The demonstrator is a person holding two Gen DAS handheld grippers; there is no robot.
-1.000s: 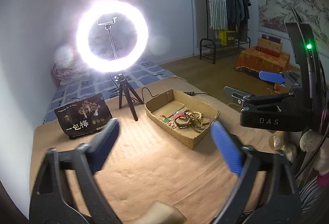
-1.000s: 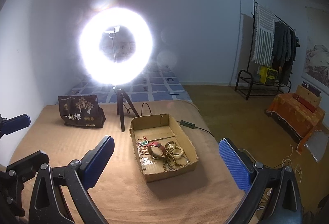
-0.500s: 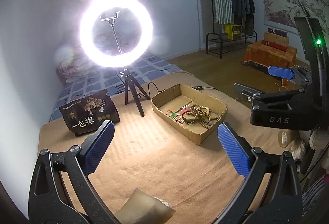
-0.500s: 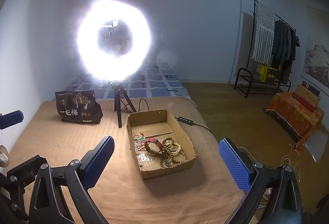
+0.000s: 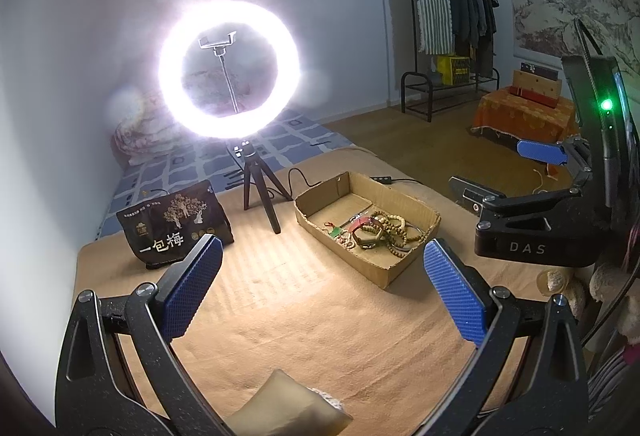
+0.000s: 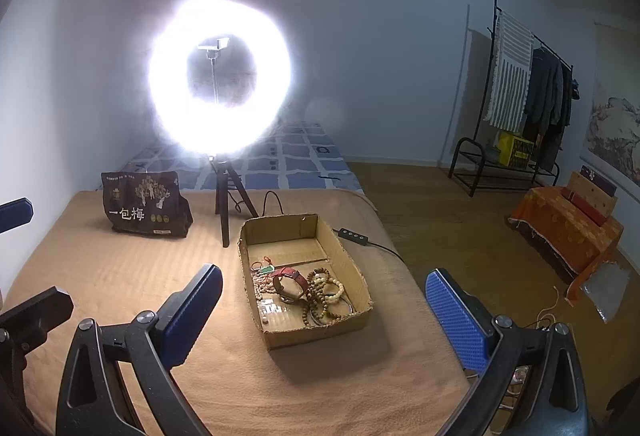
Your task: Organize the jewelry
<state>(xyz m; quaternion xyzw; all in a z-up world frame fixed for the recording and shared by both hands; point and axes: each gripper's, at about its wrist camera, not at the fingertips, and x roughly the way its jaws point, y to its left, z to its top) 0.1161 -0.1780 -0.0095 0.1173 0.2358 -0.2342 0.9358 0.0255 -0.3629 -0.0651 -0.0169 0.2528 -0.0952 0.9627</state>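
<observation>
- The shallow cardboard box (image 6: 304,276) sits on the tan blanket (image 6: 120,276) and serves as my landmark for everything else
- All the jewelry I can make out lies inside that box, heaped toward its near end: a red-strapped watch (image 6: 290,282), several wooden bead bracelets (image 6: 320,296), and a small green pendant on a red cord (image 6: 266,269); the far end of the box is bare cardboard
- The pieces overlap in a loose tangle, so by my reading they are gathered in one place but not sorted; that would fit either a pile awaiting sorting or a collection already dropped in
- The left gripper (image 5: 320,300) hovers on the near left side of the box, tongs spread wide with nothing between them
- The right gripper (image 6: 324,320) hangs directly in front of the box, its blue pads equally spread and empty, framing the box as if lined up for a reach into it
- Behind the box a lit ring light (image 6: 220,84) stands on a small tripod (image 6: 228,204), probably there to light the work
- A dark snack bag (image 6: 146,204) stands behind the box to the left, well apart from it
- A cable with an inline switch (image 6: 352,234) runs off just past the box's far right corner
</observation>
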